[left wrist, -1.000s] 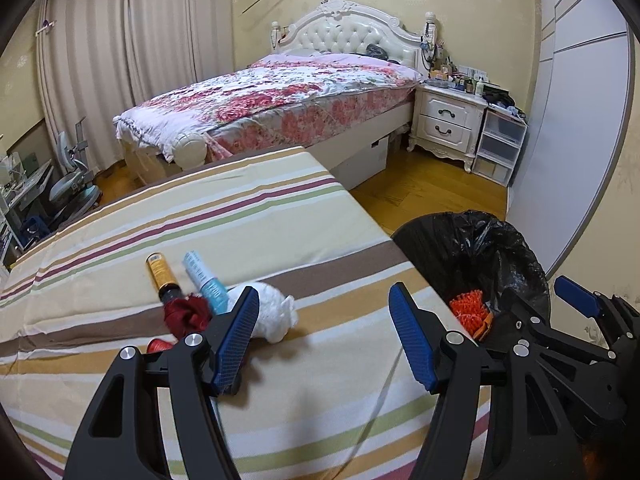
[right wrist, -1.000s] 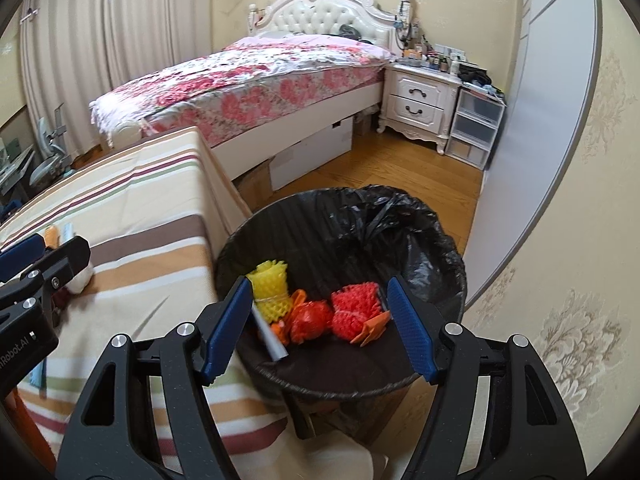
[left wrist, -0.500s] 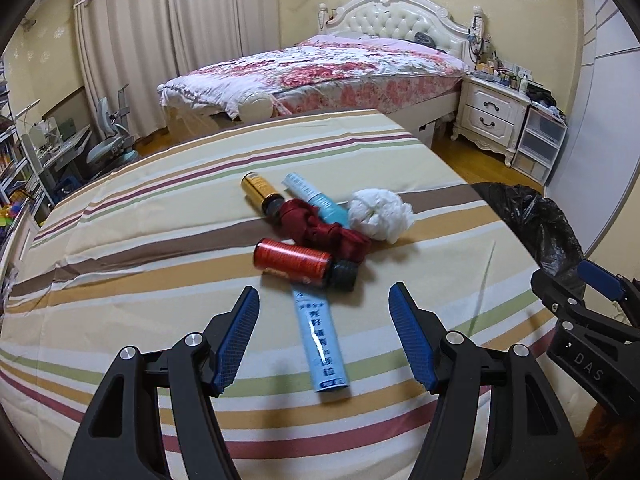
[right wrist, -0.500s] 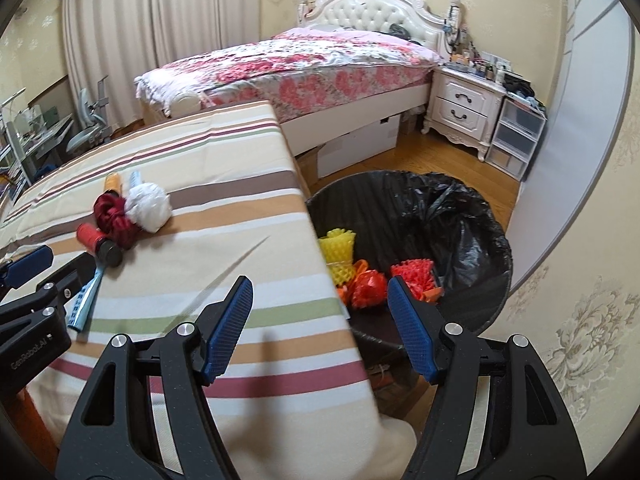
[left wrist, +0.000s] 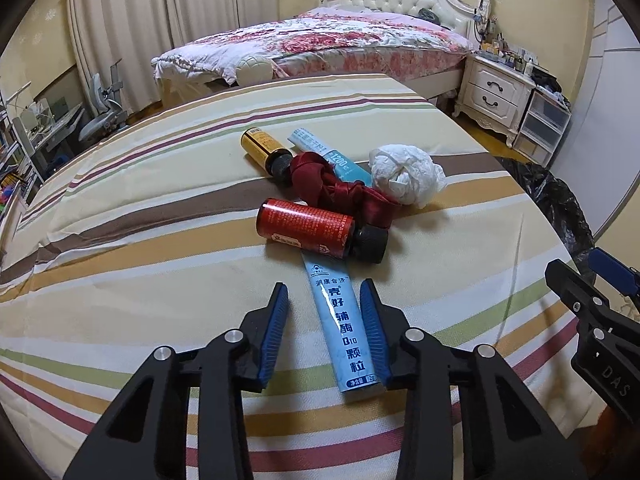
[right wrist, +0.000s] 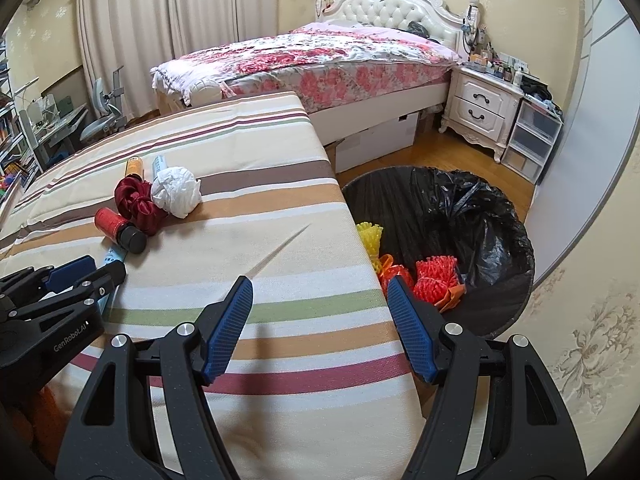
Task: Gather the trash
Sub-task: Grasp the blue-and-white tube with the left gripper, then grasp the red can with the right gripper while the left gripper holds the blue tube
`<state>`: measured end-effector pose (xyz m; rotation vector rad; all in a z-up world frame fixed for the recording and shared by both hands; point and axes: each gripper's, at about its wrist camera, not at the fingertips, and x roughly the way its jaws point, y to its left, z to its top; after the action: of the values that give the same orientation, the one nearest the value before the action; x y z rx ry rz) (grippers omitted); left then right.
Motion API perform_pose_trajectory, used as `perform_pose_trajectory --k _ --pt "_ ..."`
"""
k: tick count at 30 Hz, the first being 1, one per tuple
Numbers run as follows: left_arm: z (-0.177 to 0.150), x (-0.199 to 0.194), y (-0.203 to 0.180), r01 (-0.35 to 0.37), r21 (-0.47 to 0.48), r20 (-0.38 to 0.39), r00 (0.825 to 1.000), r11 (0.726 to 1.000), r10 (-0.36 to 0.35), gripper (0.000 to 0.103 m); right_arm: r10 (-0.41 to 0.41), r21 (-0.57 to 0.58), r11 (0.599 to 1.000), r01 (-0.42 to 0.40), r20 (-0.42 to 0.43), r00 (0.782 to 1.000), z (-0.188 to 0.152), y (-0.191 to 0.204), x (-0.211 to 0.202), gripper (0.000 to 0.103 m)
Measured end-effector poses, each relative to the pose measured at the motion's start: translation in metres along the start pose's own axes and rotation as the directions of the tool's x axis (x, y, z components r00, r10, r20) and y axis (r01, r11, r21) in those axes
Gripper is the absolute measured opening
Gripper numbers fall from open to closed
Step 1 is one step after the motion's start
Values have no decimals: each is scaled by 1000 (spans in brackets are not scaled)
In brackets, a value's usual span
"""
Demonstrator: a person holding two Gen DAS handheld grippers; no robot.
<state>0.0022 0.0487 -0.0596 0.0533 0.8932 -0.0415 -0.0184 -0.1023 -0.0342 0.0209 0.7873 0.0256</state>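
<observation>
Left gripper point(left wrist: 325, 326), jaws partly closed, straddles the blue tube point(left wrist: 342, 330); right finger touching. Right gripper point(right wrist: 320, 320) open, bin point(right wrist: 516, 280) ahead-right.

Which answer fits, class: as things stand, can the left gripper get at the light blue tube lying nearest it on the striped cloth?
Probably yes. The left gripper is open with a finger on each side of the light blue tube, and nothing lies between them. Only the tube's far end is tucked under the red bottle.
</observation>
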Motion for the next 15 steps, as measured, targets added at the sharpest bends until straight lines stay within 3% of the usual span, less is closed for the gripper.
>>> perform_pose_trajectory --k 2,8,15 --pt "-2 -1 1 0 12 5 1000 1000 -1 22 2 -2 1000 -2 -1 1000 0 1 0 68" --pt "-8 -10 9 22 10 22 1000 1000 -23 21 9 -19 1000 -9 -3 1000 -1 7 0 68" --pt "-15 -22 29 -10 -5 49 999 1000 11 21 27 -50 998 -27 -3 1000 1 22 0 68"
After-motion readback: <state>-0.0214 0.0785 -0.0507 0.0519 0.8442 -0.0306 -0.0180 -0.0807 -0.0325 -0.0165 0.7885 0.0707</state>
